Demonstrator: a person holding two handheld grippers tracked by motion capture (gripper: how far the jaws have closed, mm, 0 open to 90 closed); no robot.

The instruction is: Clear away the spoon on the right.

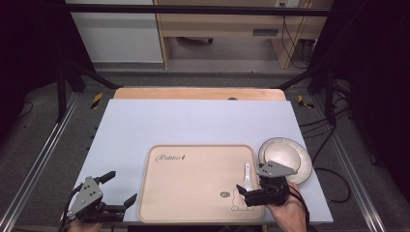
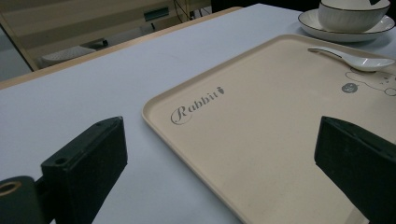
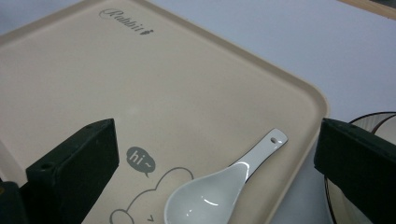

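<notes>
We see a beige tray [image 1: 193,181] lying flat on the counter [image 1: 193,121], which is covered with a pale blue-white sheet. The tray carries the printed word "Rabbit" [image 2: 194,105] near its far left corner and a small rabbit drawing with a "hi~" bubble [image 3: 140,158] near its right side.

A white ceramic spoon [image 3: 219,186] lies on the tray, close to the right rim, with its handle pointing away from the person (the handle end has a small hole). Just beside the tray, on the right, a white bowl [image 2: 352,14] stands on a plate [image 1: 300,166] with a dark rim line.

We find the left gripper [image 1: 121,191] at the near left corner of the counter, just off the left edge of the tray. Its fingers [image 2: 86,163] are spread wide apart and hold nothing.

The right gripper [image 1: 244,189] is above the near right part of the tray, held by a hand [image 1: 287,210]. Its fingers [image 3: 74,163] are also wide apart, with nothing between them; in the right gripper view the spoon lies between the two fingers, and we cannot tell if they touch the tray.
</notes>
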